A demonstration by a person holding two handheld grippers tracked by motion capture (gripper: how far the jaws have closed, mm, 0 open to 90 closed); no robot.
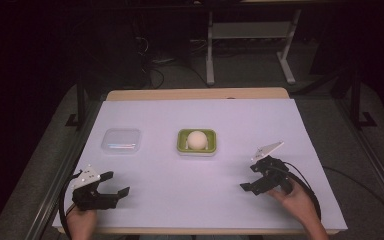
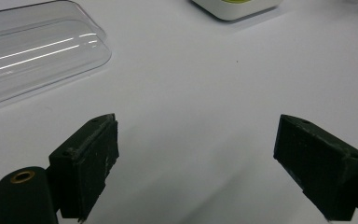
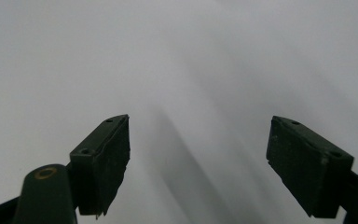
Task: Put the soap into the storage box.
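Both claws are spread and empty: your left claw sits just short of the clear lid; the egg lies beyond your right claw. Approach low and centred.

Dim surroundings, bright table, right gripper view blurred.
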